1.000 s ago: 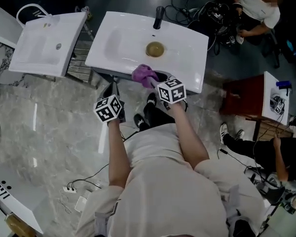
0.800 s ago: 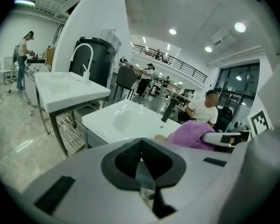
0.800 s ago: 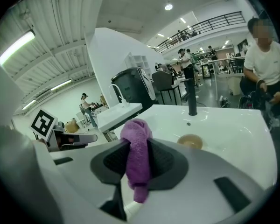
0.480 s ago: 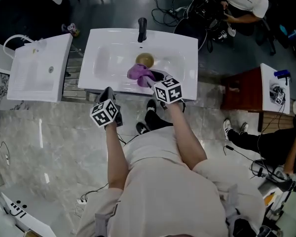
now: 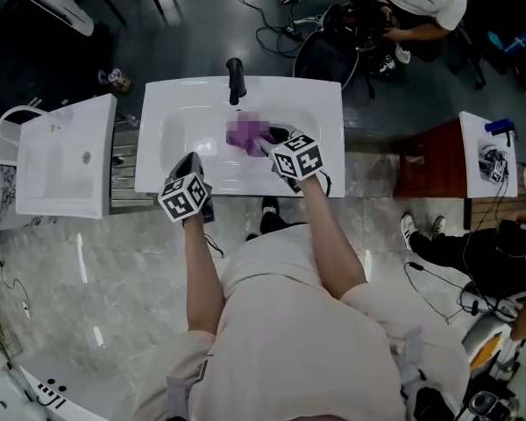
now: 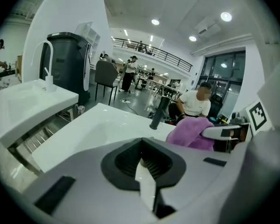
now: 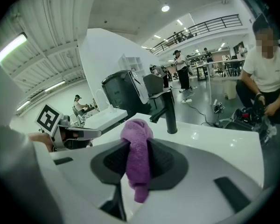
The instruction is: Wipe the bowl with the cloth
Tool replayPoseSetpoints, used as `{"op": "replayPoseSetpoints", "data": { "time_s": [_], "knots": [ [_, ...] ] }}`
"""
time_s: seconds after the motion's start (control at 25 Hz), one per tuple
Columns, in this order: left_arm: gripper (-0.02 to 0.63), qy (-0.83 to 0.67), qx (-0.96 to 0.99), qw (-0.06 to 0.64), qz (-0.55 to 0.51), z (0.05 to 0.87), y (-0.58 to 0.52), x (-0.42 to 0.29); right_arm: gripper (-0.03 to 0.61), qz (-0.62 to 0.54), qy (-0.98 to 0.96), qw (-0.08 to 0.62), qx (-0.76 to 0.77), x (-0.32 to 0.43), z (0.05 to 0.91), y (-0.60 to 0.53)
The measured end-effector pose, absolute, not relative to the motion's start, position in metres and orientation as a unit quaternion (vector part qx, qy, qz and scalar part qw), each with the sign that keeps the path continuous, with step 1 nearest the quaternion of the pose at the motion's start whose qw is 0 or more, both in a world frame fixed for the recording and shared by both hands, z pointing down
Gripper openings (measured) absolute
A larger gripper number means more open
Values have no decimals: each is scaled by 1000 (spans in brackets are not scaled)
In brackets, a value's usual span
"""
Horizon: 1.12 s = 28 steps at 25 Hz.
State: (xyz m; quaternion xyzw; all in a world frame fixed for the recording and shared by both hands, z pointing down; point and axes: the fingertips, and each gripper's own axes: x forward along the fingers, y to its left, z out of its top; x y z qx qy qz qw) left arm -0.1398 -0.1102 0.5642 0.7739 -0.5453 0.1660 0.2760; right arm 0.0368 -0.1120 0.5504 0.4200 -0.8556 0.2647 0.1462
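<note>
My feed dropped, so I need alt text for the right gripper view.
The right gripper has its jaws shut on a purple cloth, which hangs down between them above the white sink. A black tap stands just beyond, and the left gripper shows at the left.

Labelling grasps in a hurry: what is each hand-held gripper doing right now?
Left hand-held gripper: shut, nothing between its jaws.
Right hand-held gripper: shut on the purple fluffy cloth.
</note>
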Motion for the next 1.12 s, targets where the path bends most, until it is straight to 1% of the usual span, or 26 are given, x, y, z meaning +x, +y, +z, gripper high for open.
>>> {"op": "replayPoseSetpoints", "data": {
  "time_s": [0.12, 0.24, 0.36, 0.48, 0.68, 0.76, 1.04, 1.12],
  "knots": [
    [6, -525, 782, 285, 180, 572, -126, -121, 91, 265, -857, 150, 416, 48, 552, -127],
    [6, -501, 785, 315, 183, 584, -137, -102, 92, 274, -856, 153, 411, 59, 559, -137],
    [6, -473, 782, 338, 224, 605, -144, -96, 91, 278, -860, 158, 398, 64, 566, -140],
    [6, -439, 785, 333, 283, 619, -154, -88, 92, 263, -870, 176, 378, 73, 568, -139],
    [6, -380, 800, 305, 351, 642, -176, -65, 92, 263, -862, 210, 379, 94, 579, -141],
    [6, -363, 800, 308, 365, 654, -178, -59, 92, 270, -856, 213, 387, 101, 584, -143],
    [14, -315, 787, 377, 373, 705, -181, -38, 92, 293, -836, 221, 407, 128, 599, -145],
    [37, -297, 782, 388, 386, 718, -180, -34, 92, 300, -833, 226, 406, 133, 604, -143]
  ]
}}
